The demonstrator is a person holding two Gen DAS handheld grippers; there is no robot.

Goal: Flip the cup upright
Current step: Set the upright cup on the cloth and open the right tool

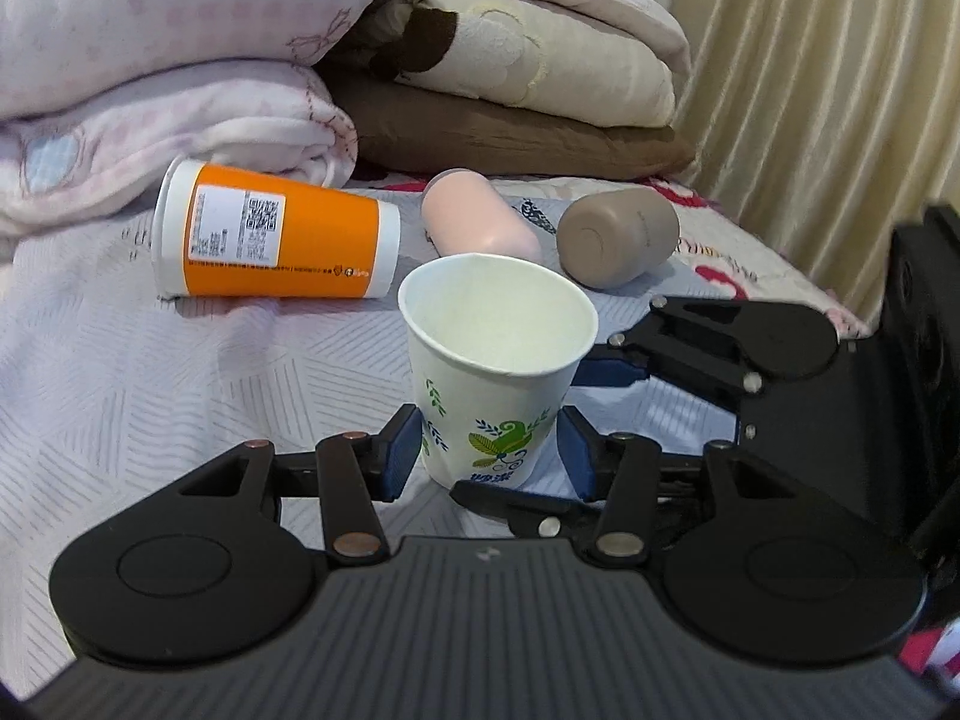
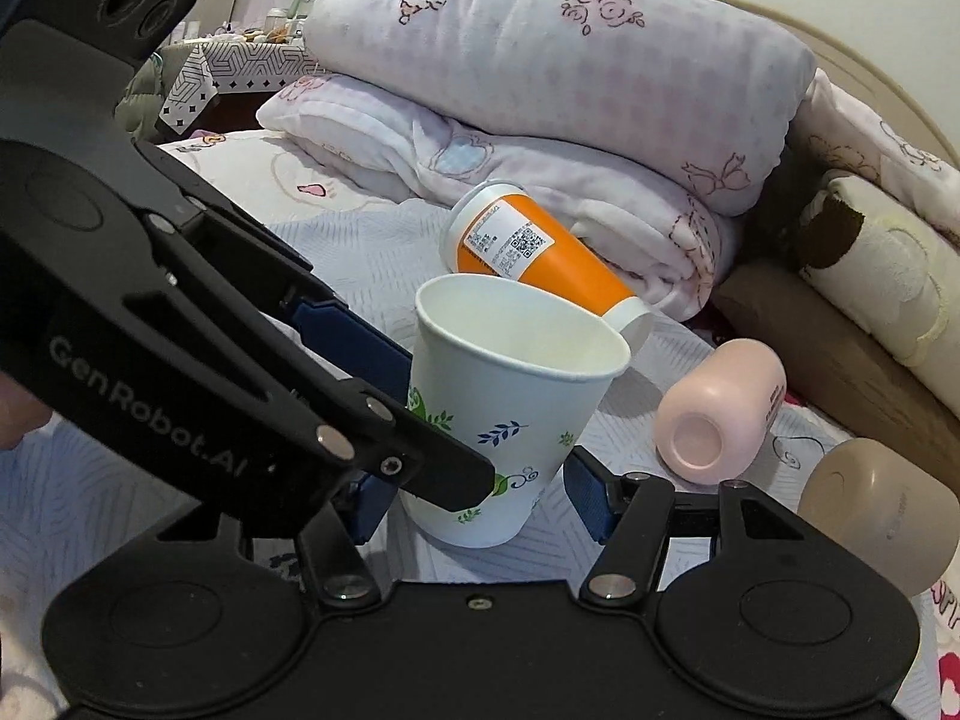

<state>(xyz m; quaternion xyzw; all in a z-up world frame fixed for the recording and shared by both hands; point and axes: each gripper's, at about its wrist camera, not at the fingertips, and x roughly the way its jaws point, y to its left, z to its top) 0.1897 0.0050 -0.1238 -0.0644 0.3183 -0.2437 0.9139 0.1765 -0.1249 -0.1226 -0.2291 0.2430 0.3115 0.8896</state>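
Observation:
A white paper cup with green leaf print stands upright on the bed, mouth up; it also shows in the right wrist view. My left gripper is open with its blue pads on either side of the cup's base, small gaps showing. My right gripper is open around the same cup from another side, and shows in the left wrist view. An orange and white cup lies on its side behind; it also shows in the right wrist view.
A pink cup and a beige cup lie on their sides on the bedspread. Folded blankets are stacked behind. A curtain hangs at right.

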